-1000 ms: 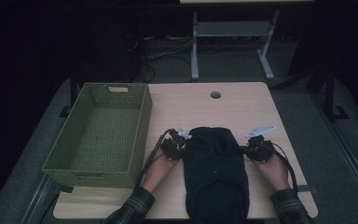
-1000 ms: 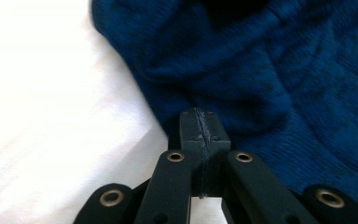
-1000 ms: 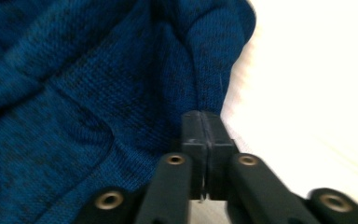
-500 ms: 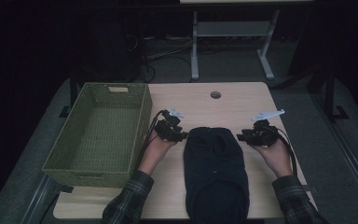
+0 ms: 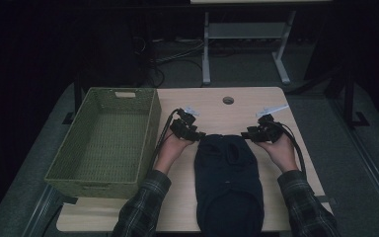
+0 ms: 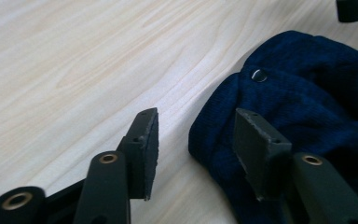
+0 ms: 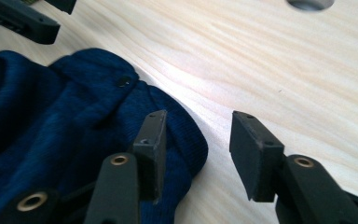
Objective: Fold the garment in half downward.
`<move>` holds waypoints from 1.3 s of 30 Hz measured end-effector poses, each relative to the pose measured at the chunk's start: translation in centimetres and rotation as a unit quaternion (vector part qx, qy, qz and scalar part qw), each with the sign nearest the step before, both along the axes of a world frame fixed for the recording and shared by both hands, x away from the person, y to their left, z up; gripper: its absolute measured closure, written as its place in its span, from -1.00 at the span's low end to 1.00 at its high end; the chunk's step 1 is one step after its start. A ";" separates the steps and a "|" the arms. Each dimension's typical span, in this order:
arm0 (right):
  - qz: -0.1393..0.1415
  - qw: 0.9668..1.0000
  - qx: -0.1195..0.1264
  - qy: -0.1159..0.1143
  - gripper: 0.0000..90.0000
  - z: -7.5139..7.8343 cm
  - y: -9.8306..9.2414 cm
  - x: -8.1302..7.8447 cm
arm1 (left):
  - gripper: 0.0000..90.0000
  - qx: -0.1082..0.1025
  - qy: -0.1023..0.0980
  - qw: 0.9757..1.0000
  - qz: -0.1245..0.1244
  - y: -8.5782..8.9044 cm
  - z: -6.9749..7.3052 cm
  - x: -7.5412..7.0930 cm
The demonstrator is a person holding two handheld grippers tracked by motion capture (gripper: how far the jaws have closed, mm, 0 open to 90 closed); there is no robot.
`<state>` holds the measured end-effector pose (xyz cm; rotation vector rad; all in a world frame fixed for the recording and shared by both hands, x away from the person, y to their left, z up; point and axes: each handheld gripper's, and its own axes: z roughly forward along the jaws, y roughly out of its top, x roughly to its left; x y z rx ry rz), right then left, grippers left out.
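— One dark blue knitted garment [image 5: 228, 182], right?
— Yes, ribbed knit with small dark snap buttons near its top edge, lying flat on the wooden table [image 5: 212, 106], toward six o'clock of its round hole.
— And the grippers?
— The left gripper [image 5: 196, 134] at ten o'clock of the garment, the right gripper [image 5: 249, 134] at two; both have just been opening, jaws parted, gripping nothing.

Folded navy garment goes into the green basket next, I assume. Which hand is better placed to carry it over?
Probably the left. The left gripper sits between the navy garment and the green basket; the right gripper is at the garment's far side. Both have just been opening, nothing pinched.
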<state>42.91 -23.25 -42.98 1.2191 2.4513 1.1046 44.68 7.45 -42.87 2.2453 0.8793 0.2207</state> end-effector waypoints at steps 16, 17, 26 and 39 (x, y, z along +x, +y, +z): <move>0.008 1.000 -0.012 0.022 0.31 -3.9 1.0 0.8 | -0.08 0.006 0.017 1.000 -0.007 -0.7 -1.9 0.5; 0.011 1.000 -0.019 0.017 0.34 -3.8 1.2 0.7 | -0.09 0.007 0.018 1.000 -0.006 -0.7 -2.0 0.6; 0.017 0.999 -0.021 0.021 0.59 -3.8 1.6 0.5 | 0.00 0.016 0.025 0.999 -0.026 -1.0 -3.0 0.7; 0.011 0.999 -0.013 0.042 0.81 -3.5 1.6 0.6 | 0.74 0.022 0.046 0.998 -0.036 -1.7 -2.8 0.4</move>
